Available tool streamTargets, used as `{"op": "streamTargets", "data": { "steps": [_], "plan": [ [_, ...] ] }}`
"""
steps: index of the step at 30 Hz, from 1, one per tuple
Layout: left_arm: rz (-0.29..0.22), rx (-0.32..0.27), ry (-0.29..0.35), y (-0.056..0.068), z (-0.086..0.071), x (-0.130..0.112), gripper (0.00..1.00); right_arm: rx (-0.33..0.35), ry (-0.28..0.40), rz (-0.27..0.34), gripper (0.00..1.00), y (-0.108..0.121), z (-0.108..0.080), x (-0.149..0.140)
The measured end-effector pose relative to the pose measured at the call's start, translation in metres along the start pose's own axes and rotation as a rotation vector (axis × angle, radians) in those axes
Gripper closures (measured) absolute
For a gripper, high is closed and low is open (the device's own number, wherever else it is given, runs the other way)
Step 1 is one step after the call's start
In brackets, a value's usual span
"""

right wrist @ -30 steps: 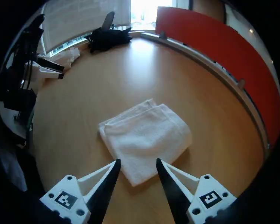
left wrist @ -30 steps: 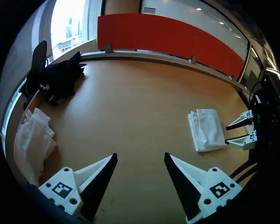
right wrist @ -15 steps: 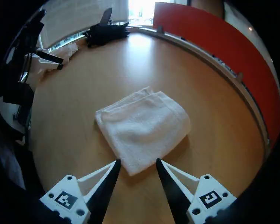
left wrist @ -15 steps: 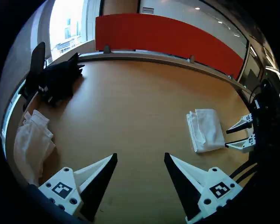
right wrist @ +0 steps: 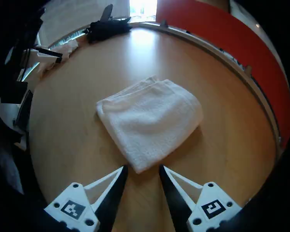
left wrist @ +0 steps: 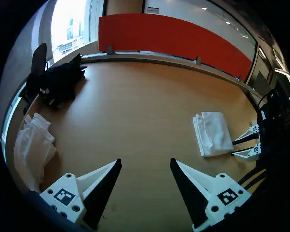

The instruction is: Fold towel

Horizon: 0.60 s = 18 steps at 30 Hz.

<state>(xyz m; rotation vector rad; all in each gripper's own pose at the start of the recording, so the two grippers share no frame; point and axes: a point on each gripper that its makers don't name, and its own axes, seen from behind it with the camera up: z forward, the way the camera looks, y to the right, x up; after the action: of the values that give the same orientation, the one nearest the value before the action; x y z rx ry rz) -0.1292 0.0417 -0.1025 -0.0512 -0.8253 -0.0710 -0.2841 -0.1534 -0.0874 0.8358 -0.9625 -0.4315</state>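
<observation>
1. On the wooden worktop (right wrist: 230,131), the white towel (right wrist: 149,120) lay flat, already folded into a small thick pad.
2. The right gripper (right wrist: 142,168) was right next to it. One corner of the towel pointed straight at the gap between its two fingers.
3. Those fingers were a little way apart. They were not squeezing anything, and the towel corner sat just at their tips.
4. So the towel lay straight ahead of the right gripper, spreading away from it like a diamond.
5. In the left gripper view, the towel (left wrist: 212,133) was far off to the right side. It looked longer than it was wide there, and its long way ran from near to far.
6. The left gripper (left wrist: 145,160) had its fingers wide apart, with only bare worktop (left wrist: 145,108) between them. It was well apart from the towel.
7. That view also showed the right gripper (left wrist: 234,149) at the towel's near right edge.
8. I think the right gripper was much the nearer one, so it would only need to go a tiny bit forward to pinch the corner.
9. A heap of white cloth (left wrist: 33,147) lay near the left gripper's side, by the worktop's edge.
</observation>
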Motion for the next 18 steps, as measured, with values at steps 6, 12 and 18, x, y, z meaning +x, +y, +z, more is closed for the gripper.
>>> {"op": "streamTargets", "data": {
  "steps": [6,12,18],
  "plan": [
    [-0.003,-0.002,0.001,0.0006,-0.0005,-0.0001,0.07,0.005,-0.001,0.020,0.66,-0.0036,0.0016,-0.0029],
    [-0.004,-0.001,0.000,-0.0003,-0.0005,-0.0011,0.07,0.005,0.004,0.046,0.87,-0.0044,0.0003,-0.0034],
    [-0.005,-0.003,0.002,0.0001,-0.0017,-0.0018,0.07,0.006,0.012,0.065,0.95,-0.0043,-0.0004,-0.0028]
  ]
}}
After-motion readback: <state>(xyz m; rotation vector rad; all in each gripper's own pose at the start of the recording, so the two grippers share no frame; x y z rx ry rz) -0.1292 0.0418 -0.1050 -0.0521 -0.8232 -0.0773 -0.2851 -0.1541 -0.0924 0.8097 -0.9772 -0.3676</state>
